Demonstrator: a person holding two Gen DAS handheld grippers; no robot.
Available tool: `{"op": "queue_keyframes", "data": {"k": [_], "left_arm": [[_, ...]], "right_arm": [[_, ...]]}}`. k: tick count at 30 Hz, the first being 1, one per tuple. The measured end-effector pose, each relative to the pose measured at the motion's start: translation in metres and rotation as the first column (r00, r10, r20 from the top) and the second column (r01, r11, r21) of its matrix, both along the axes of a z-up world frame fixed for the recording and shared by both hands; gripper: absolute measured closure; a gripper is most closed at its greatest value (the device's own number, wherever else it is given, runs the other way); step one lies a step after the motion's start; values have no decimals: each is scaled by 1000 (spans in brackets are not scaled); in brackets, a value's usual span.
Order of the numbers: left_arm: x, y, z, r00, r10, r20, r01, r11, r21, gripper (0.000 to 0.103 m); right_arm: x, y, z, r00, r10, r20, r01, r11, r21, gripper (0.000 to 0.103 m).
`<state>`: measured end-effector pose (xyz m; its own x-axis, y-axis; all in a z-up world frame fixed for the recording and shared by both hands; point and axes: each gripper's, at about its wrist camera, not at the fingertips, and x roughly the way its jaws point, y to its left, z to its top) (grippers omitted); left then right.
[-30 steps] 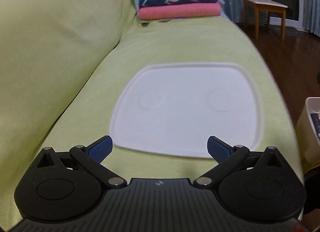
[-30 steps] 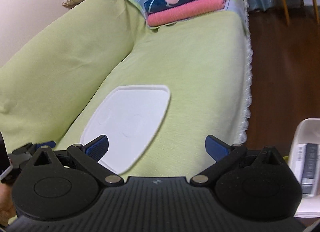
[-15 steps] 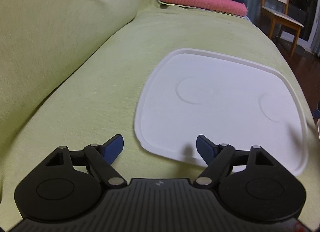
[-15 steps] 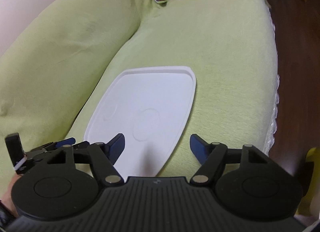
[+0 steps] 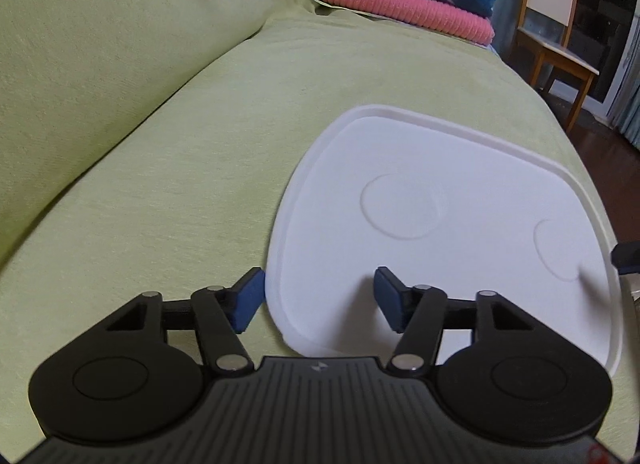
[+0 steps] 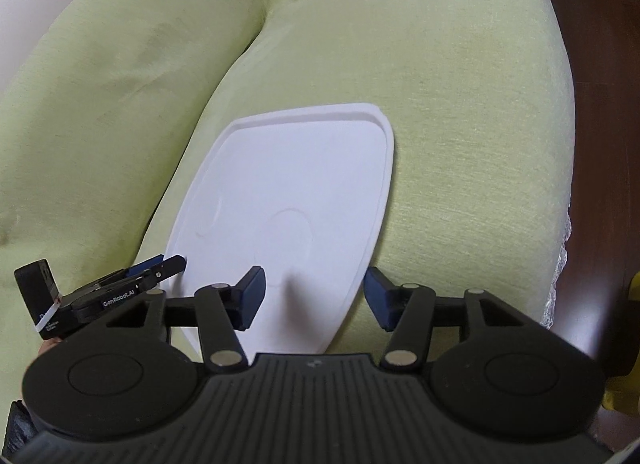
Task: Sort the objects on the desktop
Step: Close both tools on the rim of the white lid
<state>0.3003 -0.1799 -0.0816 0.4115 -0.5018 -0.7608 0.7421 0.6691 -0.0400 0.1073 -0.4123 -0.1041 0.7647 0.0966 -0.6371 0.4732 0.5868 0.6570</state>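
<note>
A white plastic tray [image 5: 440, 152] with two shallow round dents lies bare on the green sofa seat [image 5: 180, 184]. My left gripper [image 5: 320, 298] is open and low over the tray's near left corner; one finger is off the rim over the fabric, the other over the tray. In the right wrist view the same tray [image 6: 304, 152] runs away from me. My right gripper [image 6: 315, 298] is open and straddles the tray's near right edge, holding nothing. The left gripper [image 6: 168, 264] shows there at the tray's left rim. A dark tip of the right gripper [image 5: 626, 256] pokes in beside the tray's right rim.
Folded pink and navy towels [image 5: 404, 12] are stacked at the far end of the sofa. The green backrest [image 5: 100, 64] rises on the left. A wooden chair [image 5: 556, 44] stands on the dark floor [image 6: 600, 64] beyond the sofa's lace-trimmed front edge [image 6: 560, 264].
Both grippers have come down and closer to the tray's near edge, and their jaws have narrowed somewhat. The white basket at the right has left both views.
</note>
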Motion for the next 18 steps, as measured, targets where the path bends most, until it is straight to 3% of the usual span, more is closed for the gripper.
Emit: {"op": "queue_keyframes", "data": {"k": [5, 10, 18], "left_arm": [[2, 5, 0, 999, 35, 2, -35, 999, -8, 51], [-9, 15, 0, 999, 47, -13, -46, 999, 13, 54], [-63, 57, -3, 997, 47, -63, -44, 998, 49, 60]], "right_arm": [[0, 1, -1, 1000, -12, 2, 12, 1000, -7, 55], [-2, 0, -2, 1000, -23, -11, 23, 1000, -8, 67], [-15, -3, -1, 1000, 16, -27, -16, 1000, -9, 78]]}}
